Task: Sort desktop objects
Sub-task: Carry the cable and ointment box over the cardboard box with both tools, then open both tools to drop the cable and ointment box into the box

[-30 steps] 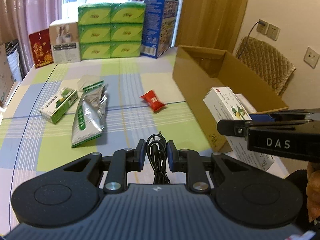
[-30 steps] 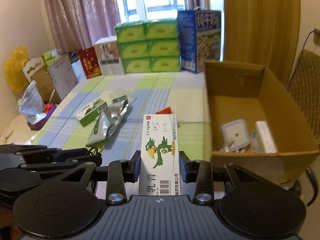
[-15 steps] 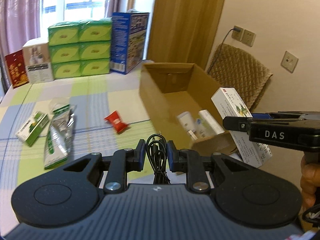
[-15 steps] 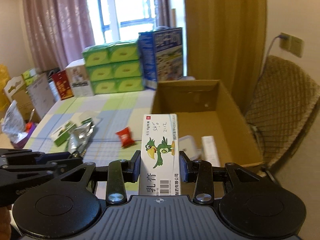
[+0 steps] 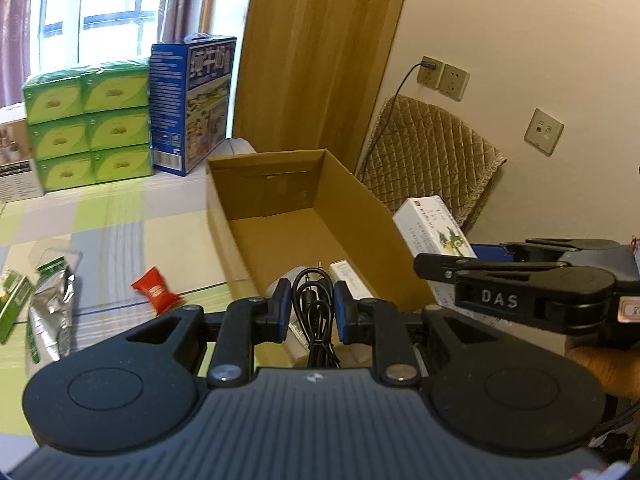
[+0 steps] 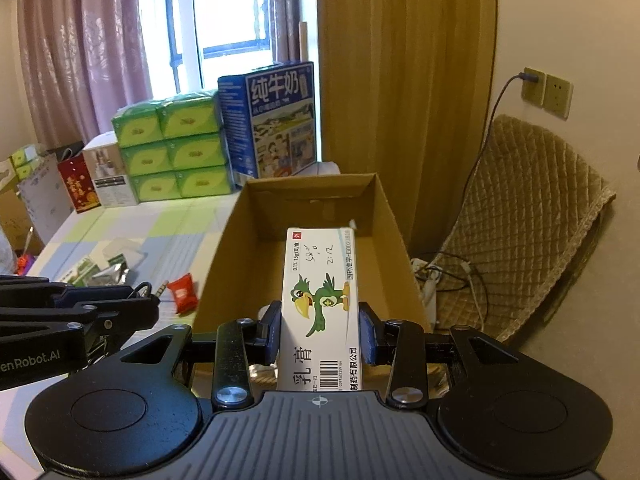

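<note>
My left gripper is shut on a coiled black cable, held above the near end of the open cardboard box. My right gripper is shut on a white ointment box with a green parrot, also over the cardboard box; the same ointment box shows at the right in the left wrist view. A white carton lies inside the cardboard box. On the checked cloth remain a red packet, a silver pouch and a green carton.
Stacked green tissue packs and a blue milk carton stand at the back by the window. A quilted chair sits right of the cardboard box, with wall sockets and a cord above. A hand holds the right gripper.
Both grippers have swung right, from over the checked cloth to above the cardboard box, each keeping its hold. The box's inside now sits right ahead.
</note>
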The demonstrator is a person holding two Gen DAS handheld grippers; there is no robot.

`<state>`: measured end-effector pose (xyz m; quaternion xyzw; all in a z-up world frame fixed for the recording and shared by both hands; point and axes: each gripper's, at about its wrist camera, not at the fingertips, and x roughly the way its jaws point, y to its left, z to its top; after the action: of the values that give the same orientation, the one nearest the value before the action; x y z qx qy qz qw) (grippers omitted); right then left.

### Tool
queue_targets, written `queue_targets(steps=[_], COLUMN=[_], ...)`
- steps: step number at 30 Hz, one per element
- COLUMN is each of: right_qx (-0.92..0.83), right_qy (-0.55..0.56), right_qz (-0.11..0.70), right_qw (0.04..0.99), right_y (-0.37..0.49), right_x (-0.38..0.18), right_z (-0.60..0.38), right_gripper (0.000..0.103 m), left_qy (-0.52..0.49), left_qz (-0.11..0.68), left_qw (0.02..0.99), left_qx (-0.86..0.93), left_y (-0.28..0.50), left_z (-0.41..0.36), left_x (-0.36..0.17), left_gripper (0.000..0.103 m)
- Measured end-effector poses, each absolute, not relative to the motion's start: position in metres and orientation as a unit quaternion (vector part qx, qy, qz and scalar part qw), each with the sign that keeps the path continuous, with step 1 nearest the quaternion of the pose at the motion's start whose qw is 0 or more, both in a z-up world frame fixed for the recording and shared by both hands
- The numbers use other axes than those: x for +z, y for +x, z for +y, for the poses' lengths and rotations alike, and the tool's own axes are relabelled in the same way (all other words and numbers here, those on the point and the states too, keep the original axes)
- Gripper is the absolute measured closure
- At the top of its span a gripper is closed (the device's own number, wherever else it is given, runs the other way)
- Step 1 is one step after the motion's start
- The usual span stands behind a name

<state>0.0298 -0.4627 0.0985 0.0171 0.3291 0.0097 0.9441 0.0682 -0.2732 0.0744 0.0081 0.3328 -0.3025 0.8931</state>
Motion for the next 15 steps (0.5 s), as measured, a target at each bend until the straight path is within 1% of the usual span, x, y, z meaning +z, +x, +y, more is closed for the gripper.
queue_targets(steps=[15], right_qx=[0.007], right_qy=[0.016], right_qz=[0.345], right_qw=[0.938], right_y=[0.072], right_x=[0.083], right_z=[-0.482], right_gripper=[0.067], left_qy=[-0.021], left_qz=[0.357], left_qw=[0.880], left_qx=[-0.312], left_y=[0.117], left_z=[-0.298], left_x=[0.058], left_gripper=[0.085])
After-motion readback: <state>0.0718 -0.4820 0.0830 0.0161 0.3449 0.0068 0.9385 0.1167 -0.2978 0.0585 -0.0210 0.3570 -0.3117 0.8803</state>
